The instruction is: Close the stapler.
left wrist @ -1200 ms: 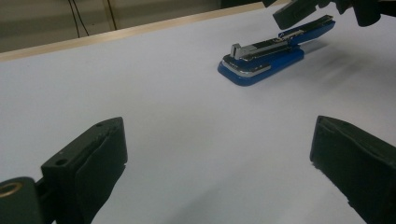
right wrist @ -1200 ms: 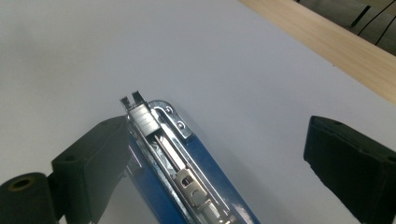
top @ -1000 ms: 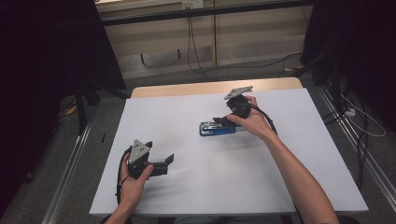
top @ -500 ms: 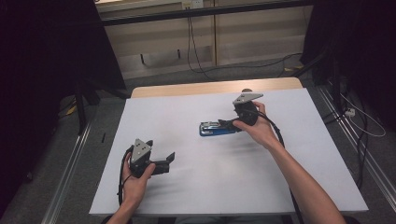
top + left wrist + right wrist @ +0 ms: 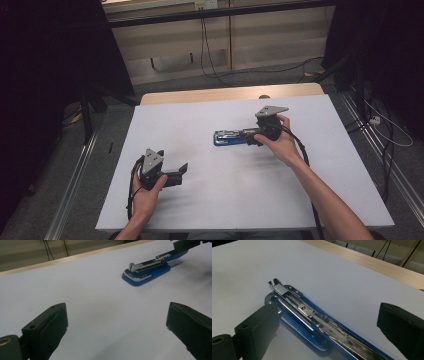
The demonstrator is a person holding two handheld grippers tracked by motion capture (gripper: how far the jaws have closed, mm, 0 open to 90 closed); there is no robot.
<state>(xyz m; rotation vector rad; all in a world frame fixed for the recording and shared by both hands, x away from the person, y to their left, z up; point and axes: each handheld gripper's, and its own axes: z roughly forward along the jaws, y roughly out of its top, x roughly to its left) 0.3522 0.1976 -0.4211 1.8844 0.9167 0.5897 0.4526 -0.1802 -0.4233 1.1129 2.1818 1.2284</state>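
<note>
On the white bench point(image 5: 210, 200), a blue stapler point(image 5: 231, 138) lies near the middle, its metal top swung open. Your right gripper point(image 5: 252, 136) straddles its rear end with fingers spread wide, gripping nothing. Your left gripper point(image 5: 181, 172) rests well apart, fingers wide open and empty.

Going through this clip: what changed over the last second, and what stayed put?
The right gripper turned at the rear end of the blue stapler: its grey plate, earlier tipped away over the table's far side, now stands above the hand. Its jaws are open around the stapler's open metal track, gripping nothing. The stapler lies where it did on the white table. The left gripper stays open near the front edge.
</note>
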